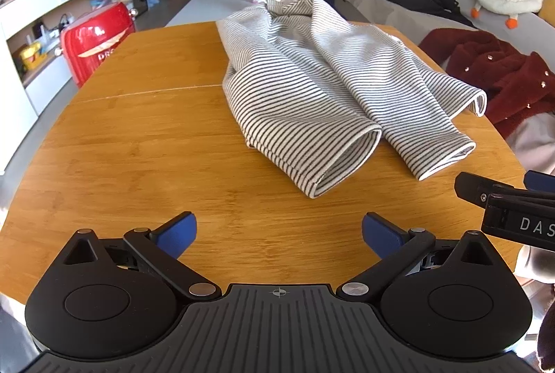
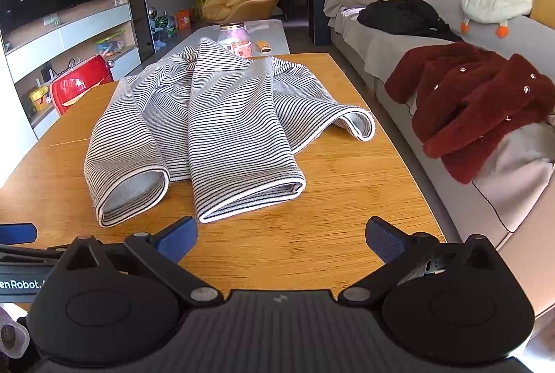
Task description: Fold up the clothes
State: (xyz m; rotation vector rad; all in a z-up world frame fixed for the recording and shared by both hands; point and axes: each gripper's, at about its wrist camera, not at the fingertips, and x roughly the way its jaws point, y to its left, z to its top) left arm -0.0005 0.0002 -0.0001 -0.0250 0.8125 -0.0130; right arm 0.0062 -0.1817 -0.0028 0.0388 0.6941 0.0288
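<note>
A grey-and-white striped garment [image 1: 312, 78] lies crumpled on the wooden table [image 1: 138, 137], its two open cuffs pointing toward me. In the right wrist view the same striped garment [image 2: 215, 130] spreads across the table [image 2: 340, 217] with a loose hem curling up at the right. My left gripper [image 1: 279, 234] hovers open over bare wood just short of the nearer cuff, nothing between its blue pads. My right gripper [image 2: 281, 236] is open too, just in front of the right cuff. The right gripper's body [image 1: 513, 210] shows at the left wrist view's right edge.
A dark red fuzzy coat [image 2: 478, 109] and black clothing [image 2: 402, 14] lie on the grey sofa [image 2: 513, 199] to the right of the table. A jar [image 2: 234, 38] stands beyond the garment on a low table. A red suitcase [image 1: 93, 43] stands at the left.
</note>
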